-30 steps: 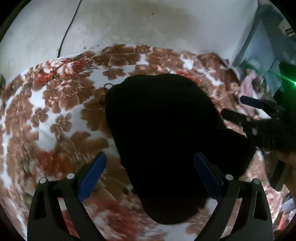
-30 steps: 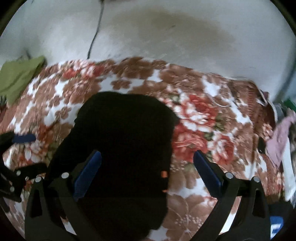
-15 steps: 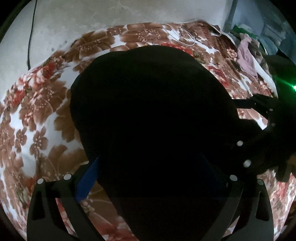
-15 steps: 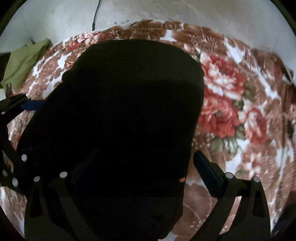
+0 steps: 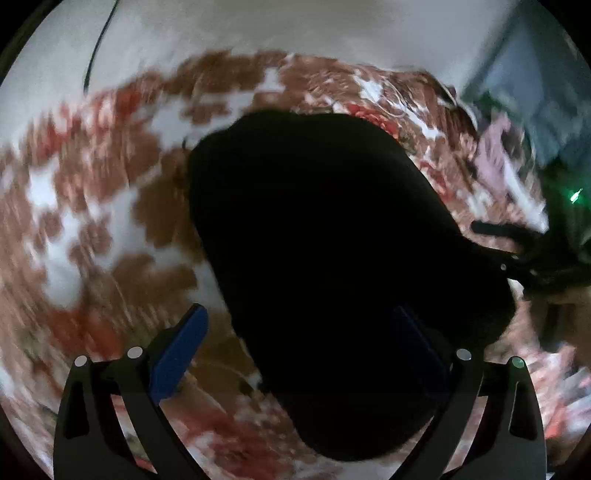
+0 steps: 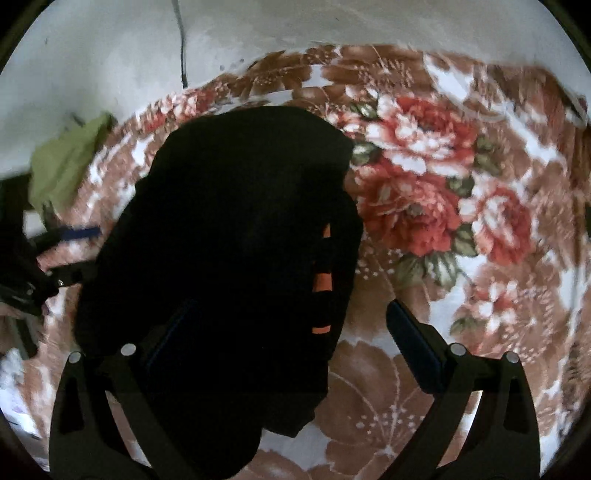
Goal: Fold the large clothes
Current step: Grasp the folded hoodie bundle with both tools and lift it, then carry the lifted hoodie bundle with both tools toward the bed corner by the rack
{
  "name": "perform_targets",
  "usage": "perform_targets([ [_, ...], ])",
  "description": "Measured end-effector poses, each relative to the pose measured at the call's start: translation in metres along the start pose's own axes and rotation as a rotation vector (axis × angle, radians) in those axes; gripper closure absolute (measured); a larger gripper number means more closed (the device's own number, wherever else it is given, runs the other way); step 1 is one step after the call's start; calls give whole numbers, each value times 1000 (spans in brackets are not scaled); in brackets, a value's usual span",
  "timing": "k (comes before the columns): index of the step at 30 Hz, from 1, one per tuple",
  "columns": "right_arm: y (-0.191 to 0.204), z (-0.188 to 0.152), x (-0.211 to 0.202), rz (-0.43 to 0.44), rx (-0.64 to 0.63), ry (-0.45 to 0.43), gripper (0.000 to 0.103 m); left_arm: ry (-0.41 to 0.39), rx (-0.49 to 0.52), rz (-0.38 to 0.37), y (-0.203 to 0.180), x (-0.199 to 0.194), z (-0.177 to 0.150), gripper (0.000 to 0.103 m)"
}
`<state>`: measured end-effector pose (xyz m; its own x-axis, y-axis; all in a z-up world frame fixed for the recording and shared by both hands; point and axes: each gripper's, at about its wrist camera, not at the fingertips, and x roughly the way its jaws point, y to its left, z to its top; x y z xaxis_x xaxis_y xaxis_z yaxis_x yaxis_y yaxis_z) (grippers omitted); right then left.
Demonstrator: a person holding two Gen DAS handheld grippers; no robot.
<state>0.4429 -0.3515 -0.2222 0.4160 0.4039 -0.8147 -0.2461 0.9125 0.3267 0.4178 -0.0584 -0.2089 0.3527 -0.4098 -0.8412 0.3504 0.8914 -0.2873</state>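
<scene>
A black garment (image 5: 314,221) lies folded in a thick bundle on a floral blanket (image 5: 92,221). My left gripper (image 5: 299,332) hovers over its near left part, open, blue pads (image 5: 177,354) wide apart, nothing pinched. In the right wrist view the garment (image 6: 229,221) shows orange stripes (image 6: 321,280) along its right edge. My right gripper (image 6: 291,332) is open above that side; its left finger is over black cloth, its right over the blanket (image 6: 443,184). Each gripper also shows in the other view: the right gripper (image 5: 478,238) and the left gripper (image 6: 94,251), both beside the bundle.
A pale wall (image 5: 295,22) with a dark cable (image 6: 181,44) stands behind the blanket. A green cloth (image 6: 66,162) lies at the far left edge. Pink clothes (image 5: 491,158) are heaped at the far right, near a green light (image 5: 574,194).
Both cameras have pulled back up from close over the garment, which now fills less of each view. The orange stripes have come into sight. Both grippers stay open.
</scene>
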Motion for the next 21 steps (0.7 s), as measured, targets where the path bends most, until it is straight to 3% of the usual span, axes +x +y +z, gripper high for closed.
perform_targets([
  [3,-17,3,14,109,78,61,5,70,-203,-170,40,14,-8,5],
  [6,-29,0,30,186,145,97,5,104,-304,-289,54,30,-14,5],
  [12,-39,-5,68,316,249,154,5,131,-371,-422,56,62,-18,4],
  [16,-44,-7,92,392,321,177,4,134,-404,-472,62,76,-23,4],
  [21,-52,-11,105,429,347,155,4,147,-438,-554,59,95,-29,4],
])
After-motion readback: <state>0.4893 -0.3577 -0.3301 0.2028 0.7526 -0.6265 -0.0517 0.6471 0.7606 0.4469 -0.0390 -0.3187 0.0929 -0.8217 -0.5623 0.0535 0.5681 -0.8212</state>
